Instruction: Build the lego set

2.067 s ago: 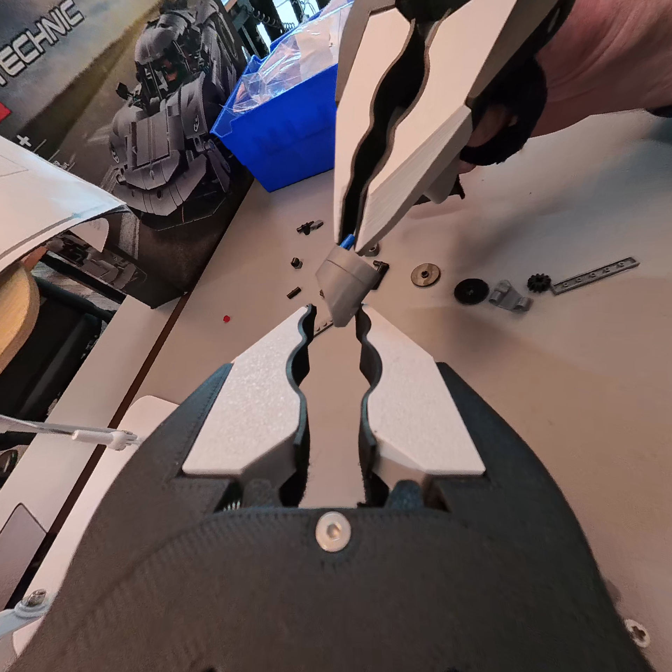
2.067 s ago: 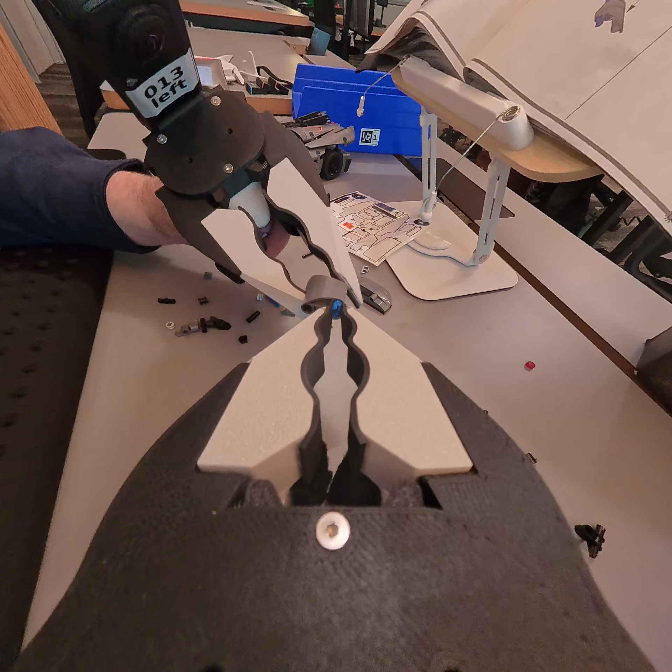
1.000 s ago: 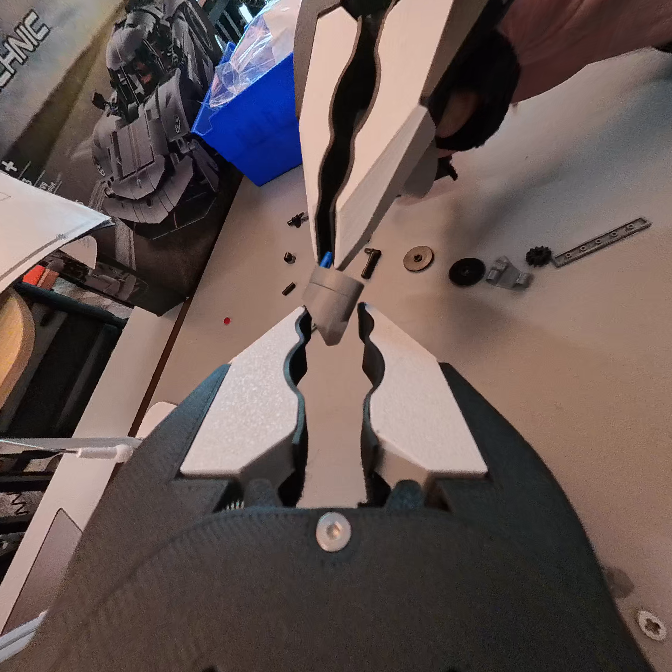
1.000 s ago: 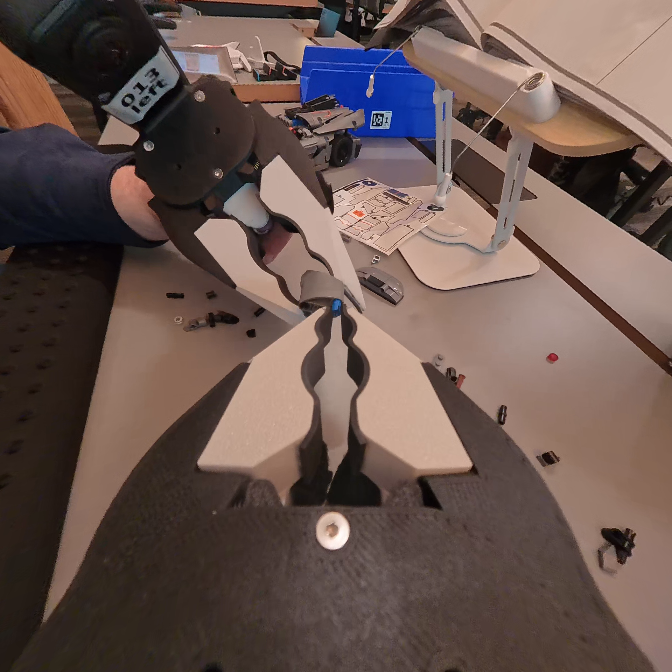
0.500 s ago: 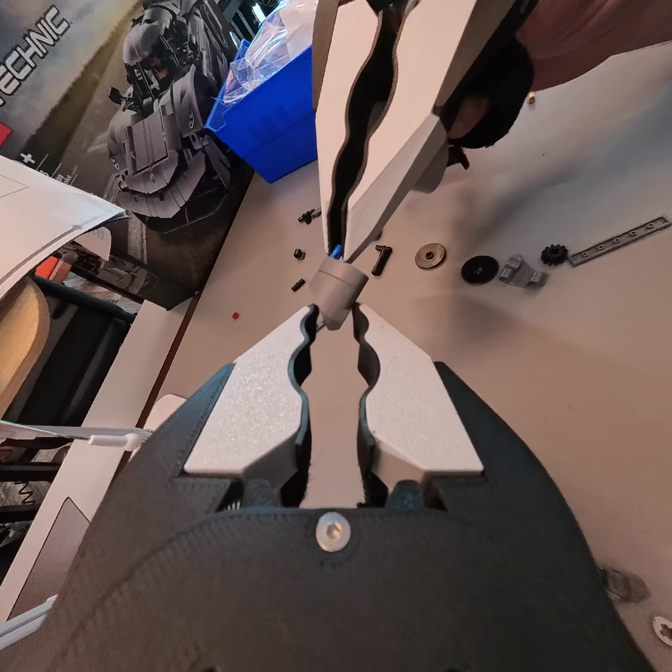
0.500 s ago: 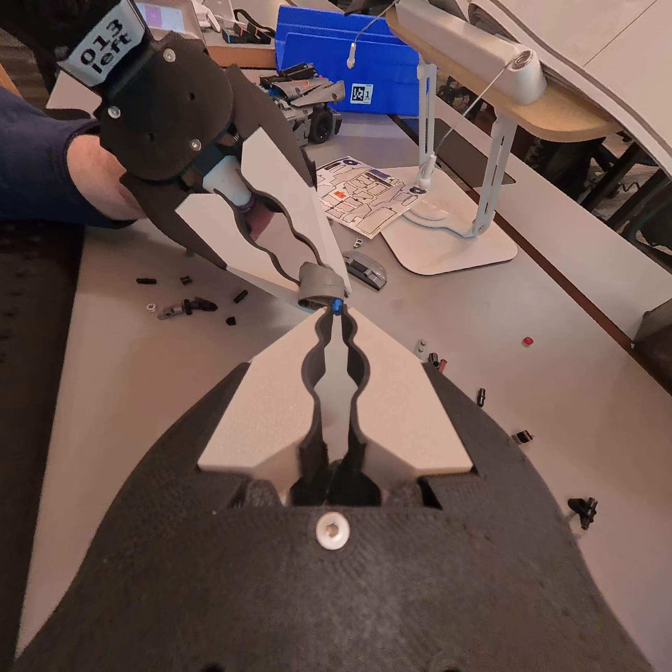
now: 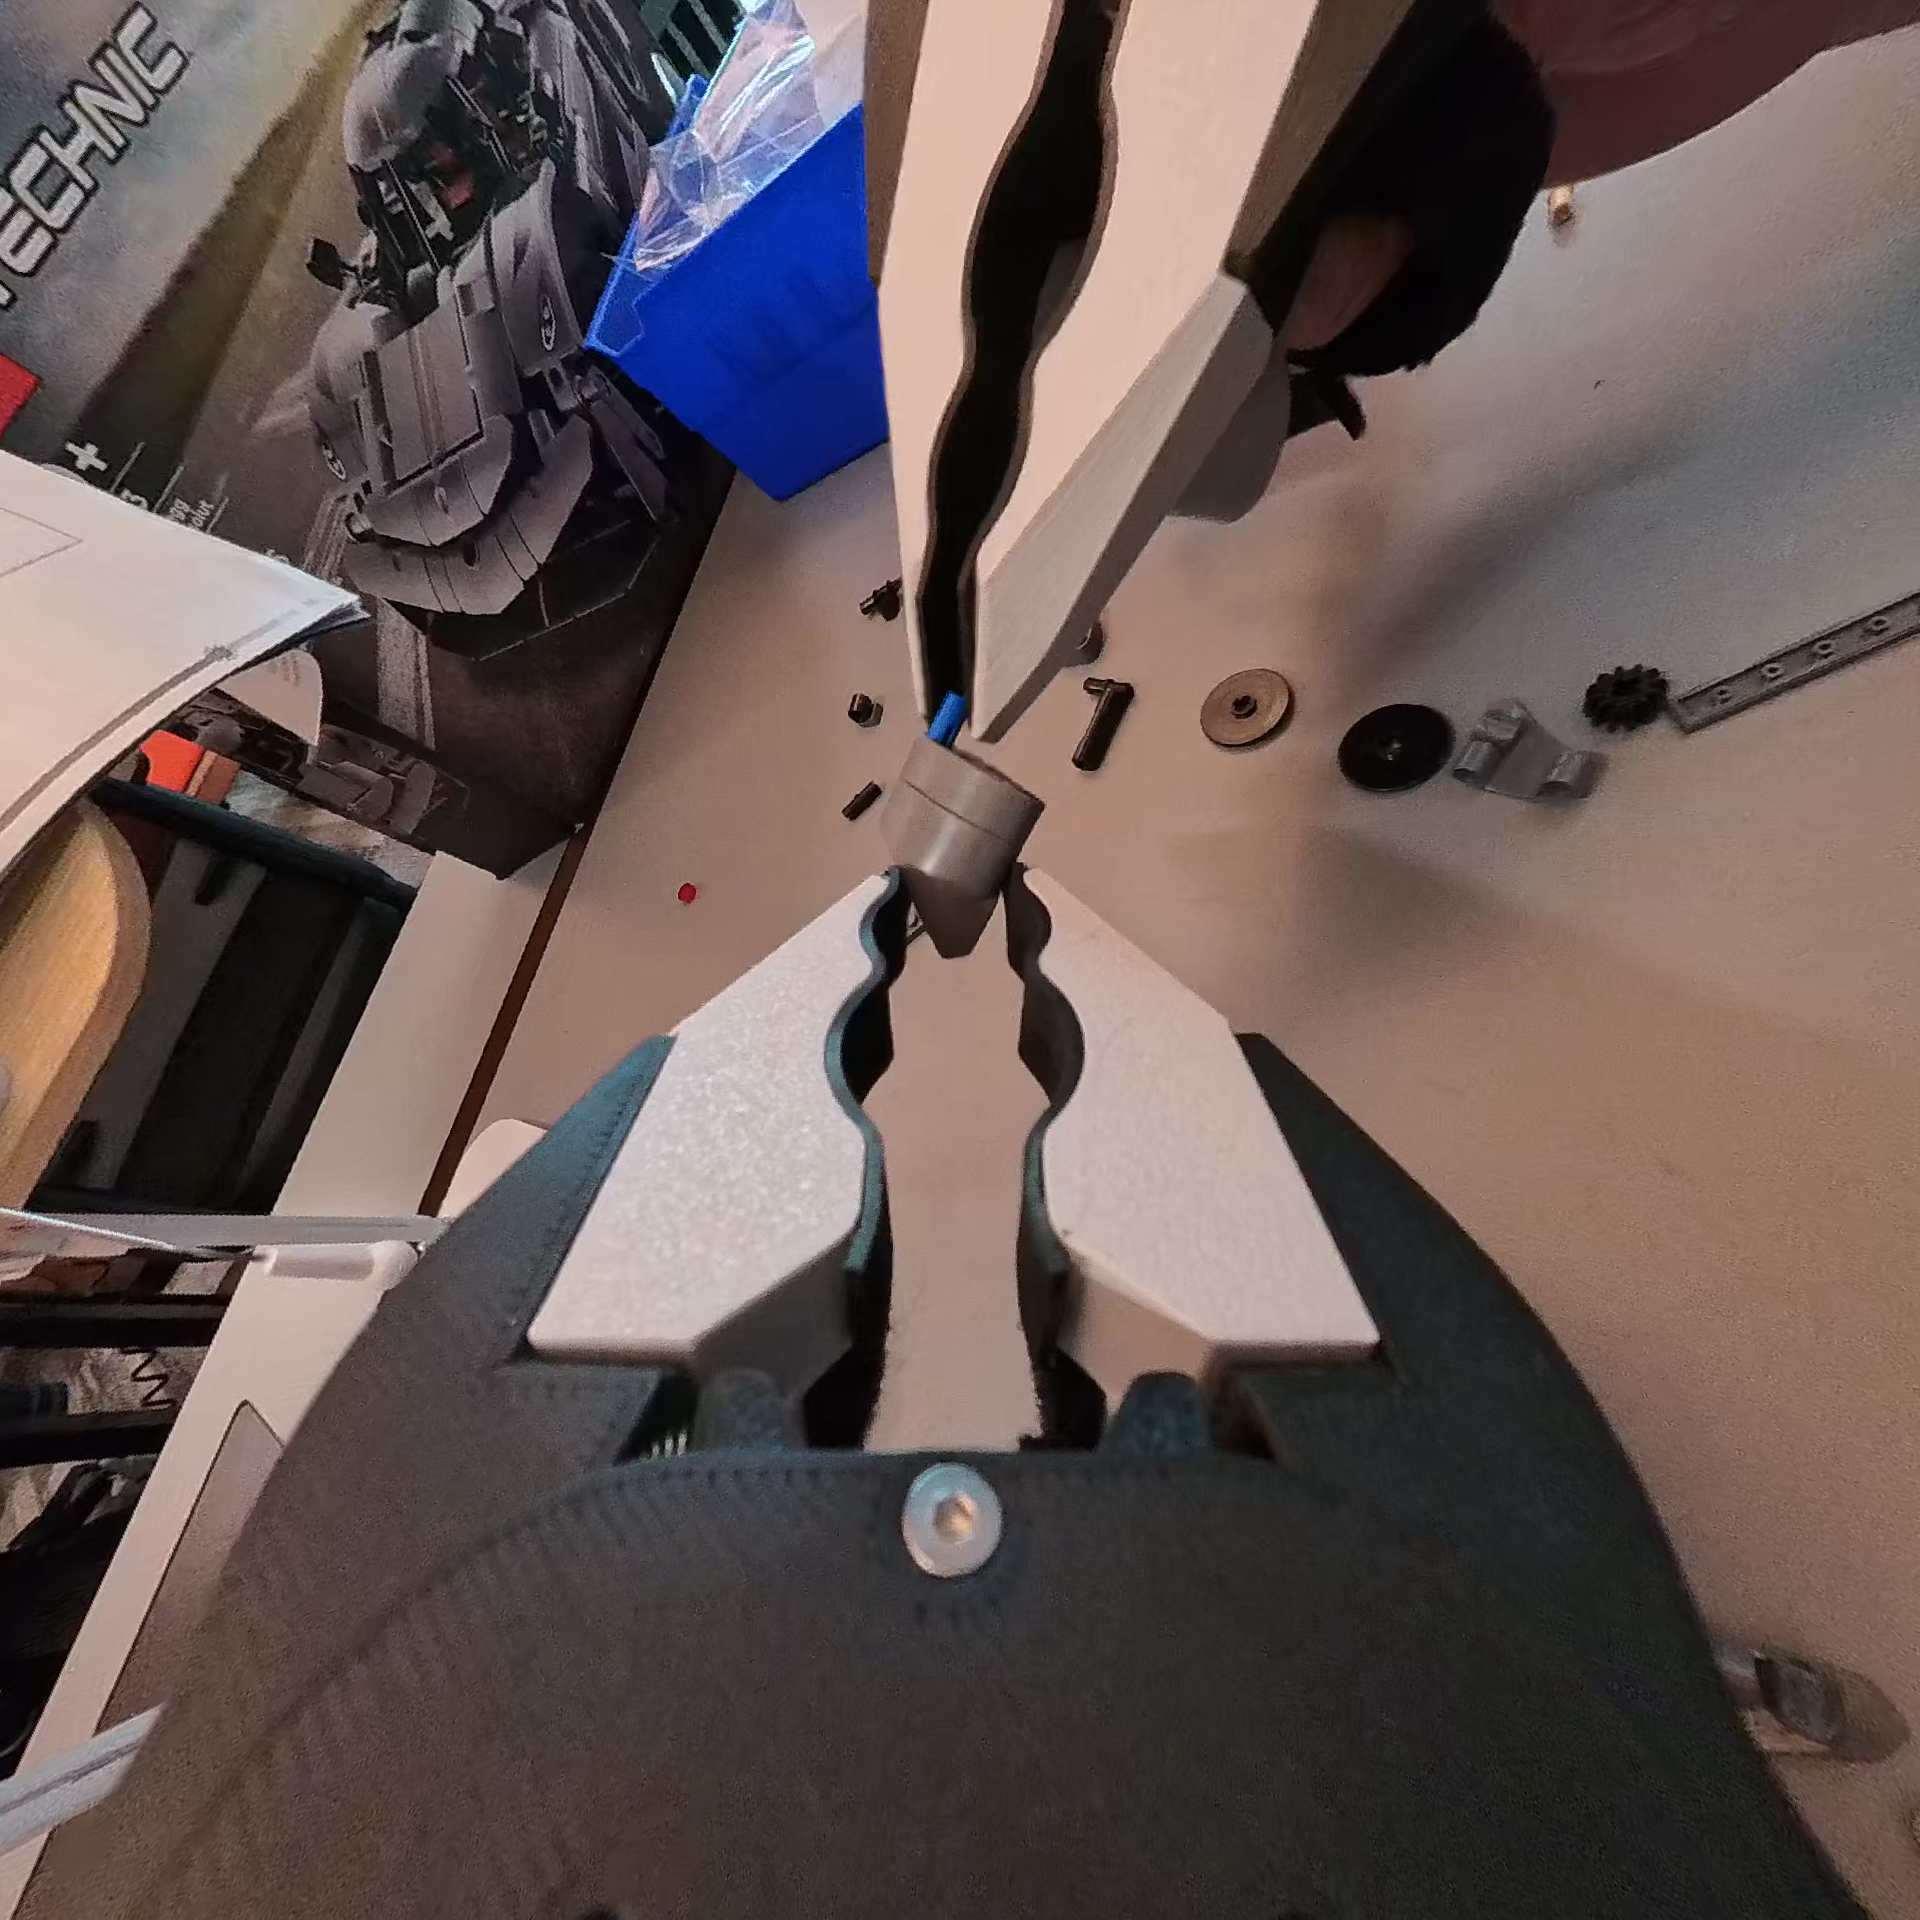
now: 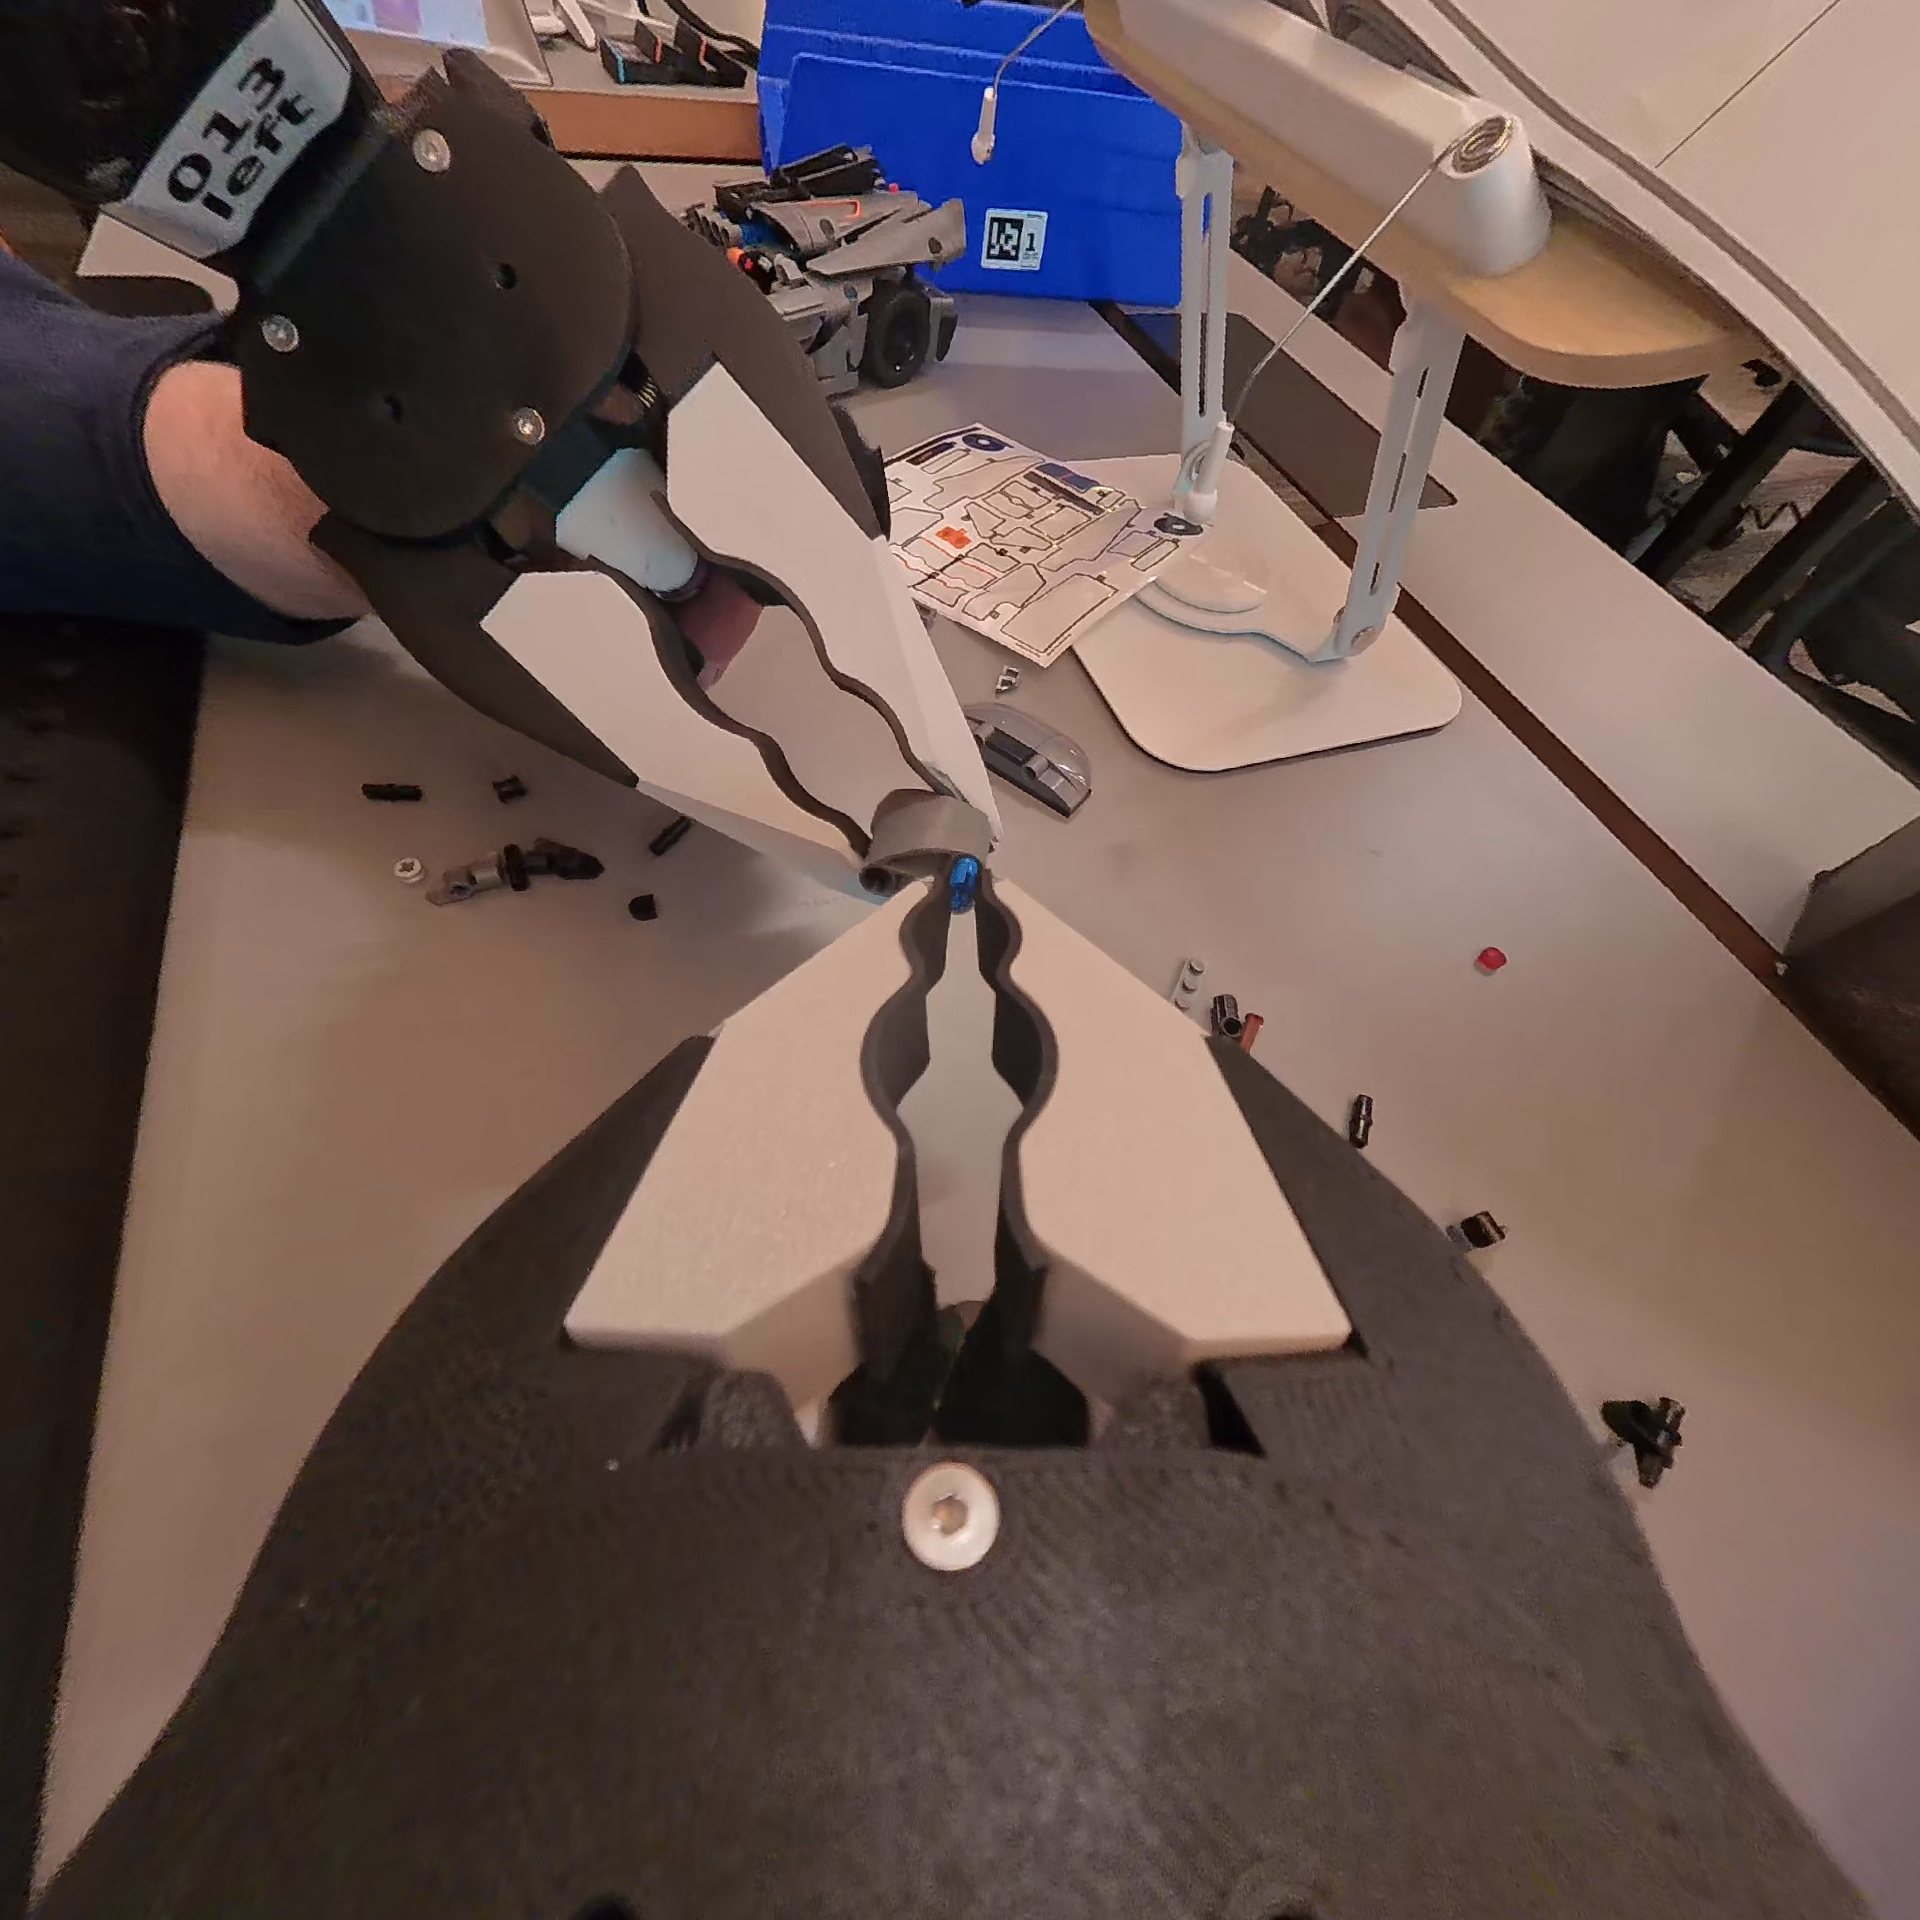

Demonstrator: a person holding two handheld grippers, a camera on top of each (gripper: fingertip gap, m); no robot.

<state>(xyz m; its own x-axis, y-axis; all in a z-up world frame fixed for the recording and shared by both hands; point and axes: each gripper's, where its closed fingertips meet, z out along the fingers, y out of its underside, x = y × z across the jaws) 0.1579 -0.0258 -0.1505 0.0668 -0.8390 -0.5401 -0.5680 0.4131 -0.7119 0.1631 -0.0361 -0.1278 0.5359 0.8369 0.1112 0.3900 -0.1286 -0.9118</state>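
Upright, blue pin (image 8: 962, 882) nose-first toward grey connector (image 8: 928, 828), axes aligned.

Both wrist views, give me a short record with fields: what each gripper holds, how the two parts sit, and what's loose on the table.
left gripper: shut on the grey connector, gripped at its narrow lower end
right gripper: shut on the blue pin
contact: the pin's tip meets the connector's top; how far it is in cannot be told
height: both parts held above the table
loose parts: black disc, tan disc, small black gear, grey beam, red stud
background: blue bin, sticker sheet
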